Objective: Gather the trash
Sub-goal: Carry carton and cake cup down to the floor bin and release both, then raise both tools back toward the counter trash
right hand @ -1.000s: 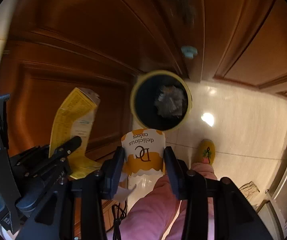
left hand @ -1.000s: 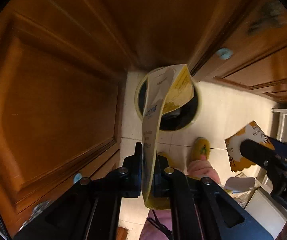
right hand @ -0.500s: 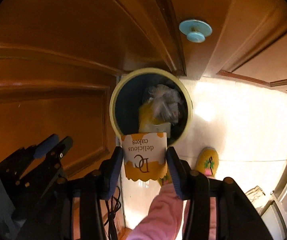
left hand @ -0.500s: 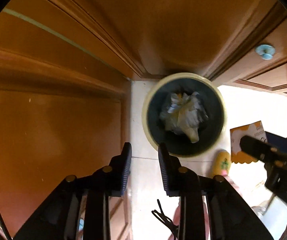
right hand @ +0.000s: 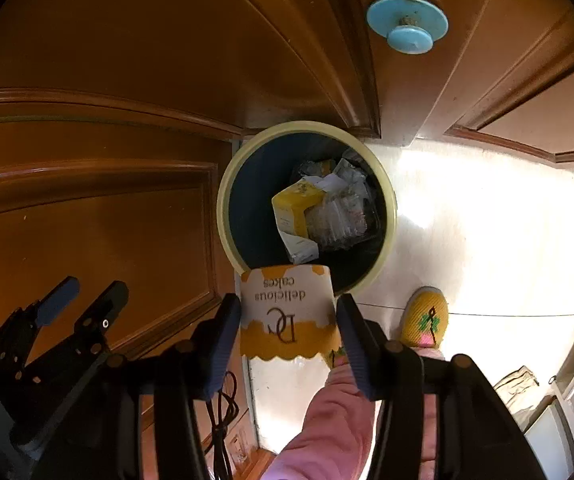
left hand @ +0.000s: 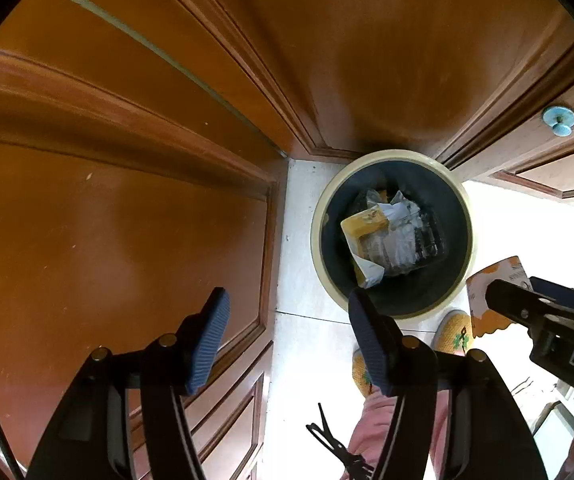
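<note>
My right gripper [right hand: 289, 326] has the cake wrapper [right hand: 289, 312] between its pads, just above the near rim of the bin [right hand: 225, 216]. Those jaws have just been opening, and I cannot tell whether the pads still press on the card. It is white with a scalloped orange border, and its print, "delicious cakes", reads upside down. In the left view it is half hidden behind the right gripper. Inside the bin lie a yellow carton [left hand: 365, 226] and crumpled clear plastic [left hand: 411, 240], hard to separate. My left gripper [left hand: 289, 340] has just been opening and is empty. A yellow slipper [right hand: 425, 318] stands beside the bin.
</note>
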A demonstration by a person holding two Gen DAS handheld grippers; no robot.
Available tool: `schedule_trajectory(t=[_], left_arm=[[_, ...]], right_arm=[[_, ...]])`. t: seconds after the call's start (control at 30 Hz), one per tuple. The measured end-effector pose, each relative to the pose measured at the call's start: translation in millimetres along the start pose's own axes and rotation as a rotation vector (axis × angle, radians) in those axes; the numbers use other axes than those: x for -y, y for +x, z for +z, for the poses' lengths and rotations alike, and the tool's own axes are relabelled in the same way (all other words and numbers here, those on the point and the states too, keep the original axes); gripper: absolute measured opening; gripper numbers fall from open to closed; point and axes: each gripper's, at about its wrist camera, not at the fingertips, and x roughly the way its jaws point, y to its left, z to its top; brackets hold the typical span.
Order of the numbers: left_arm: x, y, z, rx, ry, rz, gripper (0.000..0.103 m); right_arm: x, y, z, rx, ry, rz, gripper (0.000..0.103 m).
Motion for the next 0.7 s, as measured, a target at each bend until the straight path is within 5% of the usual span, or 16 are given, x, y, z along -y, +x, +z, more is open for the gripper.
schedule_trajectory(t=[0.4,0.7], left_arm=[[-24.2,-33.4,-21.5,0.014,-0.053,0.007,0.06],[-43.4,-158.7,-38.3,0.13,-0.078,-0.039,0.06]], right_arm=[[-25.0,-46.9,-16.2,0.071,-0.016,0.039,0.053],[-61.3,-163.9,-60.3,0.149,-0.153,0.065,0.053]])
